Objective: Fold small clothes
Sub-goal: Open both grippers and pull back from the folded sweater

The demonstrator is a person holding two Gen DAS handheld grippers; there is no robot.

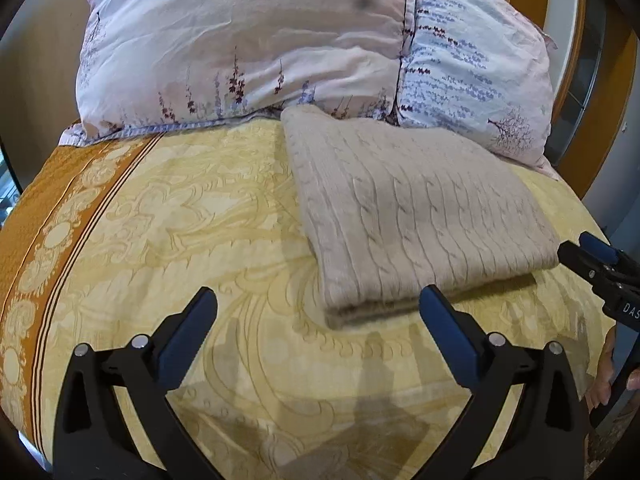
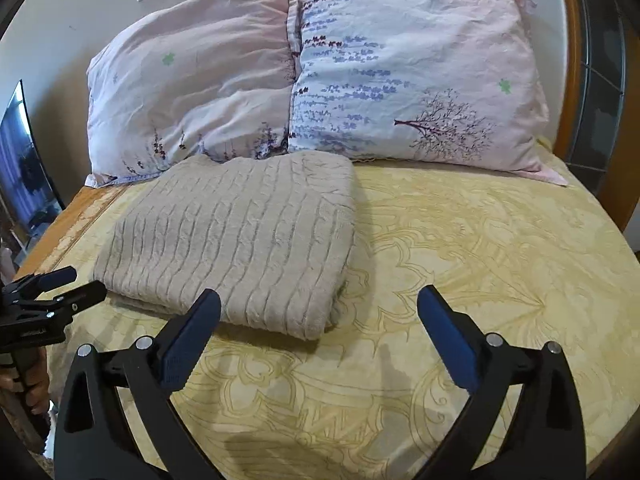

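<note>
A beige cable-knit sweater [image 1: 416, 216] lies folded into a neat rectangle on the yellow patterned bedspread [image 1: 168, 224], just in front of the pillows. It also shows in the right wrist view [image 2: 236, 240]. My left gripper [image 1: 318, 300] is open and empty, its fingers just short of the sweater's near edge. My right gripper [image 2: 319, 300] is open and empty, near the sweater's right front corner. Each gripper shows in the other's view: the right one [image 1: 592, 256] at the sweater's right side, the left one [image 2: 60, 284] at its left side.
Two floral pillows [image 2: 192, 92] [image 2: 412, 84] lean against the wall at the head of the bed. An orange patterned border [image 1: 52, 208] runs along the bedspread's left side. A wooden bed frame [image 2: 568, 80] stands at the right. A dark screen [image 2: 24, 160] stands beyond the bed's left edge.
</note>
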